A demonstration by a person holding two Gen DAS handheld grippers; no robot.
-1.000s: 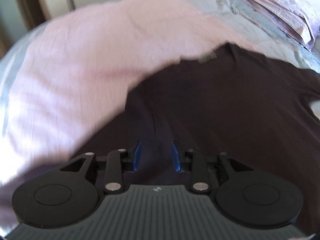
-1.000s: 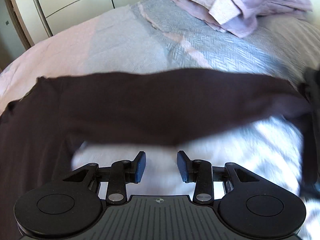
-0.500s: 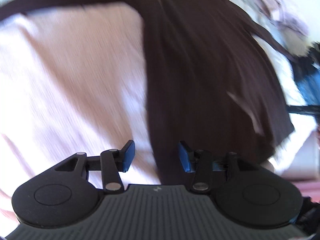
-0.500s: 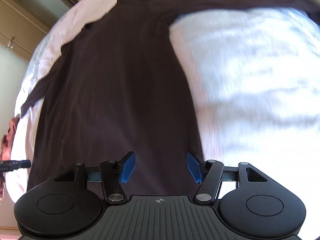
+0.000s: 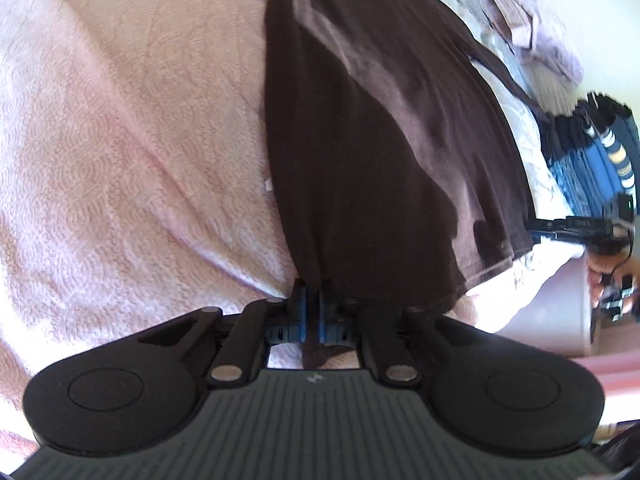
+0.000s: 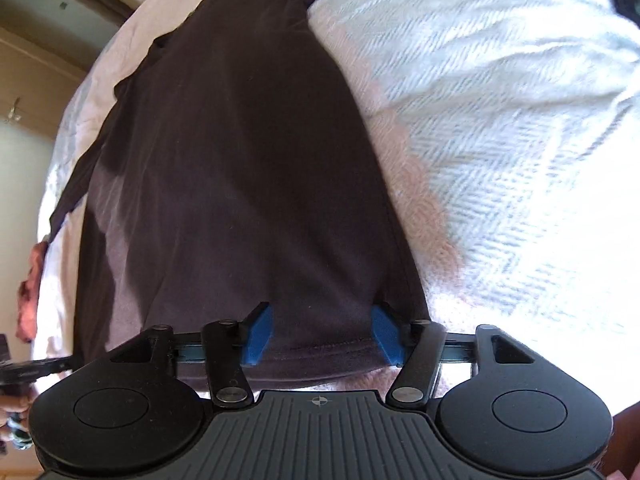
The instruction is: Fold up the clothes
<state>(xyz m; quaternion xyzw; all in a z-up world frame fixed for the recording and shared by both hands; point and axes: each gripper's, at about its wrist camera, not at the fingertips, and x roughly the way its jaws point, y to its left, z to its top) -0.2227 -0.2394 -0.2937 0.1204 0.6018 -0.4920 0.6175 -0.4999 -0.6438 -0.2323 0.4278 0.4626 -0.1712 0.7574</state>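
The dark brown shirt point(image 5: 360, 128) lies spread flat on the pink bedspread point(image 5: 120, 140), its hem nearest me. To its far right I see rumpled pale bedding point(image 5: 532, 20) and a stack of blue clothes point(image 5: 592, 160). My left gripper point(image 5: 312, 312) is pinched tight on the hem's left corner. My right gripper point(image 6: 320, 334) stands wide open, its blue pads point(image 6: 258, 334) straddling the hem near the shirt's right corner. The fabric looks smooth, sunlit in patches.

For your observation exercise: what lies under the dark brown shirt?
The shirt lies spread on a bedspread, pink in the left view and pale, woven-looking in the right. Whatever is directly beneath the fabric is covered and cannot be seen.
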